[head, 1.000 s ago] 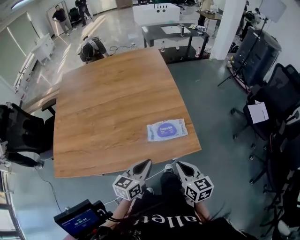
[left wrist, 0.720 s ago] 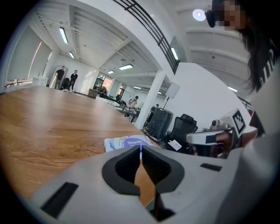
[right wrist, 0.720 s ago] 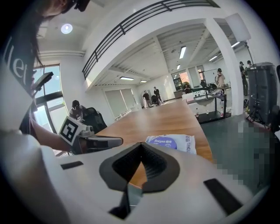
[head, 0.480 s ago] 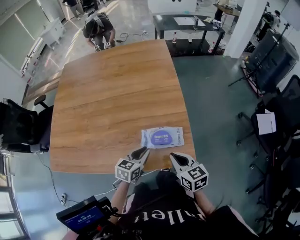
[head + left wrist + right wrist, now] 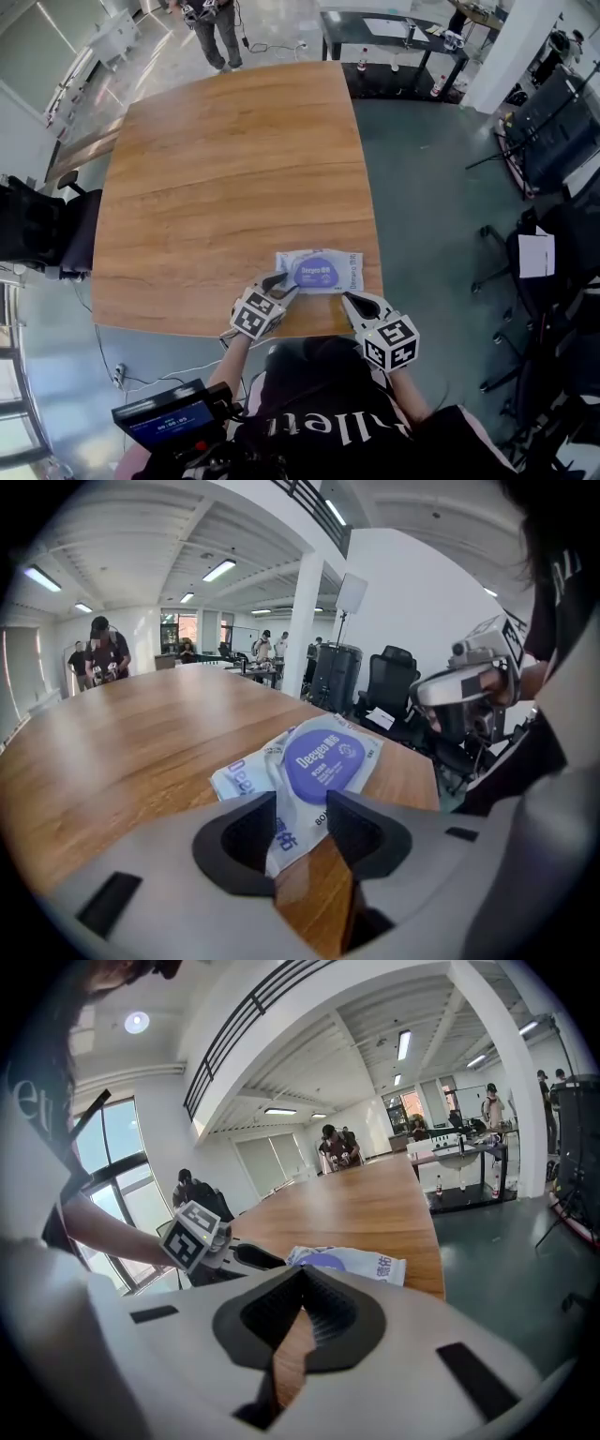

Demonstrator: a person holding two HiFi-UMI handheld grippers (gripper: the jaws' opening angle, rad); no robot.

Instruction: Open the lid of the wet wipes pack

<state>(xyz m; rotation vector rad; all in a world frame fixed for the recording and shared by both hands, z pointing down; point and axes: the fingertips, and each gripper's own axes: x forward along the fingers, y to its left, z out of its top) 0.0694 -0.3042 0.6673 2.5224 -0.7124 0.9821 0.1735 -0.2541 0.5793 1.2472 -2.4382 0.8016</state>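
The wet wipes pack [image 5: 319, 272] lies flat near the front edge of the wooden table [image 5: 216, 169], white with a round purple lid [image 5: 316, 273] facing up. My left gripper [image 5: 278, 283] is at the pack's near left corner. In the left gripper view its jaws are opening, and the pack's [image 5: 314, 766] corner shows in the gap without the pads pressing on it. My right gripper [image 5: 348, 300] hovers at the table edge just short of the pack's right end. In the right gripper view its jaws [image 5: 302, 1277] are shut on nothing, with the pack [image 5: 352, 1262] ahead.
A black office chair [image 5: 37, 234] stands left of the table, and more chairs [image 5: 553, 253] are on the right. A person [image 5: 211, 19] stands past the far edge, beside a black low table [image 5: 394, 33]. The grey floor drops away right of the pack.
Both grippers came forward from below the table's near edge up to the pack. The left jaws went from shut to open. The right jaws stayed shut.
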